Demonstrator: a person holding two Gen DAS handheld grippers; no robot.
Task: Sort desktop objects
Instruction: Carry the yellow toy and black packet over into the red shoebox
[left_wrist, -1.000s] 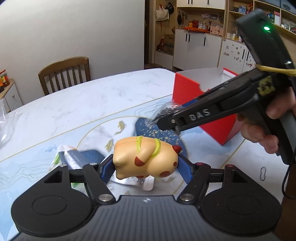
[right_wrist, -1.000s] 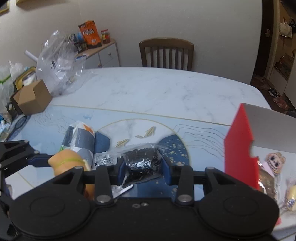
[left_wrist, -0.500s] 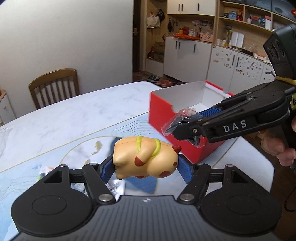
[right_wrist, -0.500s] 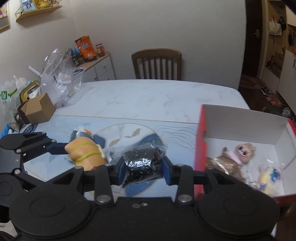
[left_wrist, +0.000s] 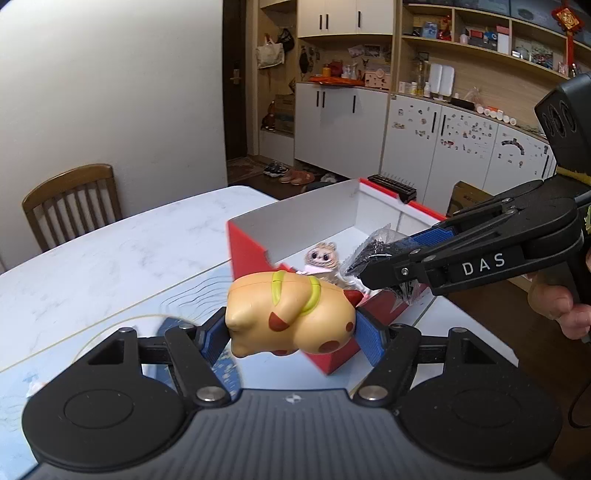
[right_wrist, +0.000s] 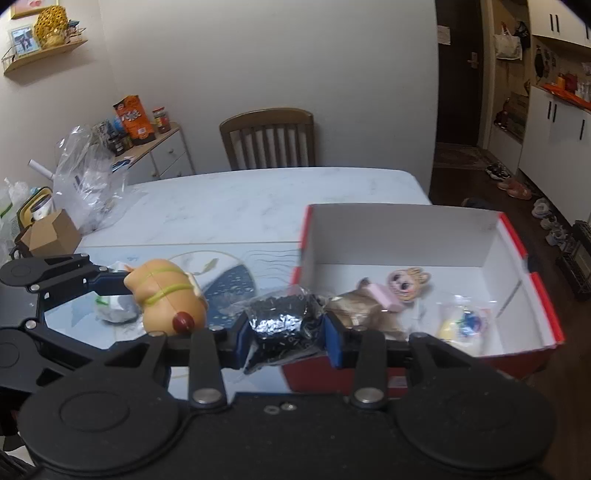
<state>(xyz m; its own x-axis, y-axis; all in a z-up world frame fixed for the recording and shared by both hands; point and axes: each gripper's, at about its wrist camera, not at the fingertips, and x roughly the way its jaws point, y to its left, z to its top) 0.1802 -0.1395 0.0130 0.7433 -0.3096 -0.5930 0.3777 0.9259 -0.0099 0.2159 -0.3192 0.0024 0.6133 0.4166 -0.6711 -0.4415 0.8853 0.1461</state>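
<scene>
Both jaws were clenched on cargo: the left gripper (left_wrist: 291, 334) held the yellow toy (left_wrist: 290, 314), the right gripper (right_wrist: 286, 332) a black packet (right_wrist: 282, 319). The red box (right_wrist: 517, 236) sat just ahead and right, so the right hand was nearer, packet already at the near wall.

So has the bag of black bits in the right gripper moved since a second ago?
Yes. The black bag, earlier over the blue mat, is now at the red box's near-left corner.

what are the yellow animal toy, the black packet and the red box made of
The yellow animal-shaped toy looks like hard moulded plastic: smooth, glossy, with a seam line. The small black packet seems clear crinkly film over dark granules. The red box with white inside looks like cardboard: thin, flat, matte walls.
</scene>
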